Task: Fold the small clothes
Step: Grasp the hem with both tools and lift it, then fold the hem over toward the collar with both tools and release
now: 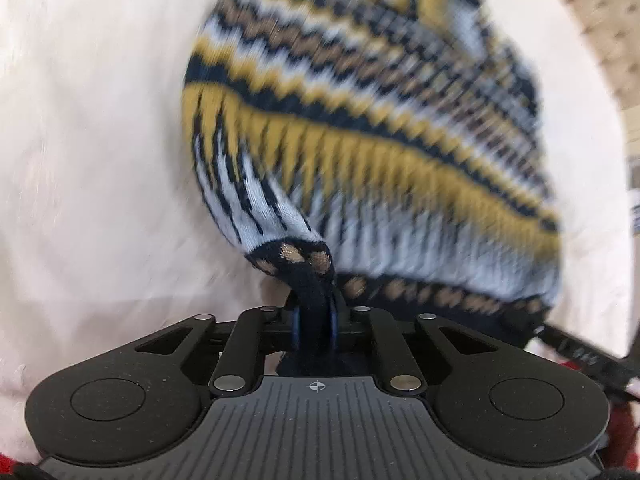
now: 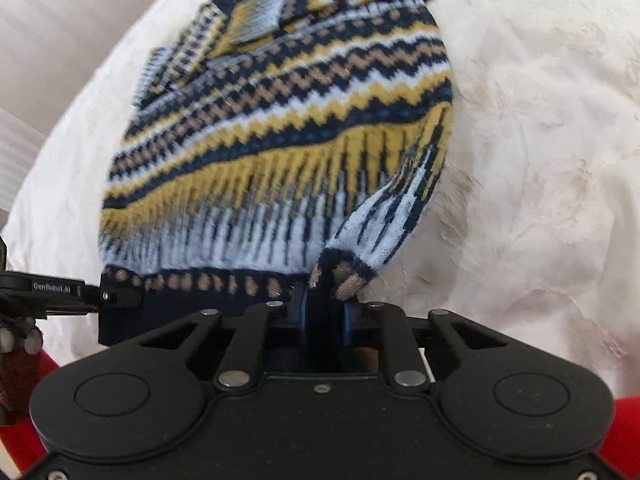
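Note:
A small knit sweater [image 1: 360,120] with navy, yellow, tan and pale blue zigzag bands hangs stretched between both grippers above a white fluffy cover [image 1: 88,140]. My left gripper [image 1: 314,316] is shut on the left corner of its navy hem. My right gripper [image 2: 326,300] is shut on the right corner of the same hem; the sweater [image 2: 280,128] runs away from it toward the collar end, which rests on the cover [image 2: 540,160]. The left gripper shows at the left edge of the right wrist view [image 2: 60,292].
The white fluffy cover fills most of both views. A beige dotted surface [image 1: 600,4] lies beyond its far right edge. Pale ribbed fabric [image 2: 24,92] lies past its left edge. Red fabric [image 2: 624,420] shows below the grippers.

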A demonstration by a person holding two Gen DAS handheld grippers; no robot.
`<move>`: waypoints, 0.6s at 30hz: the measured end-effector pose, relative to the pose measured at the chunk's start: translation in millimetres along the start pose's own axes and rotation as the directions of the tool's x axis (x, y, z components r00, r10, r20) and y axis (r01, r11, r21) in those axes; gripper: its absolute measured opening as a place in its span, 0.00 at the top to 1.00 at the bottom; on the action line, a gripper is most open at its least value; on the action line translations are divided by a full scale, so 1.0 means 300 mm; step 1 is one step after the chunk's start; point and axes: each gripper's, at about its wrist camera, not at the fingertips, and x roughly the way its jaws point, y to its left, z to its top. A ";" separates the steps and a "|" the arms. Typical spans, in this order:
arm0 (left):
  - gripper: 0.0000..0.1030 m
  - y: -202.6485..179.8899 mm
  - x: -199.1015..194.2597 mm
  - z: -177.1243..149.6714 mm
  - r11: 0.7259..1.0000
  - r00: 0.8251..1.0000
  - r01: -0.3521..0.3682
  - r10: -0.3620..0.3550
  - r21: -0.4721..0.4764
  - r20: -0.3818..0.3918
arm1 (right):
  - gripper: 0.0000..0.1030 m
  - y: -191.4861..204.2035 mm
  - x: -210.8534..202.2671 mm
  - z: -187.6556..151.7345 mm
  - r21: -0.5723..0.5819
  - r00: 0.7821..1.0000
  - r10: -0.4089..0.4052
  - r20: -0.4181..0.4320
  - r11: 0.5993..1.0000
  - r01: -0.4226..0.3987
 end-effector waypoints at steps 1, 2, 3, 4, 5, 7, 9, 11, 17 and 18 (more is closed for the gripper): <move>0.90 -0.008 -0.022 -0.003 1.000 0.999 0.013 -0.013 0.014 0.037 | 0.77 -0.001 -0.013 -0.005 -0.005 0.999 0.021 0.028 1.000 -0.021; 0.90 -0.019 -0.045 -0.010 0.999 0.996 0.023 -0.026 0.036 0.083 | 0.77 -0.002 -0.026 -0.009 -0.010 0.997 0.042 0.057 0.999 -0.042; 0.90 -0.026 -0.065 -0.012 0.998 0.992 0.039 -0.045 0.055 0.122 | 0.77 -0.005 -0.041 -0.015 -0.014 0.994 0.067 0.091 0.998 -0.066; 0.90 -0.027 -0.093 -0.003 0.996 0.987 0.053 -0.064 0.072 0.150 | 0.77 -0.005 -0.055 -0.020 -0.020 0.988 0.090 0.123 0.996 -0.088; 0.90 -0.031 -0.113 -0.010 0.994 0.979 0.071 -0.086 0.087 0.182 | 0.78 -0.006 -0.070 -0.024 -0.026 0.981 0.114 0.154 0.993 -0.111; 0.90 -0.035 -0.148 -0.008 0.990 0.966 0.096 -0.117 0.101 0.230 | 0.78 -0.002 -0.100 -0.032 -0.041 0.964 0.152 0.217 0.988 -0.146; 0.90 -0.034 -0.179 -0.012 0.987 0.950 0.117 -0.144 0.112 0.276 | 0.78 0.002 -0.126 -0.036 -0.056 0.943 0.189 0.274 0.982 -0.181; 0.90 -0.026 -0.210 -0.006 0.984 0.934 0.137 -0.167 0.117 0.317 | 0.78 0.006 -0.149 -0.032 -0.062 0.922 0.222 0.316 0.975 -0.213; 0.90 -0.018 -0.278 0.027 0.980 0.879 0.151 -0.195 0.133 0.436 | 0.78 -0.006 -0.189 0.005 -0.021 0.869 0.274 0.412 0.956 -0.292; 0.90 -0.016 -0.290 0.033 0.979 0.872 0.156 -0.201 0.134 0.446 | 0.78 -0.007 -0.194 0.018 -0.021 0.861 0.275 0.429 0.955 -0.294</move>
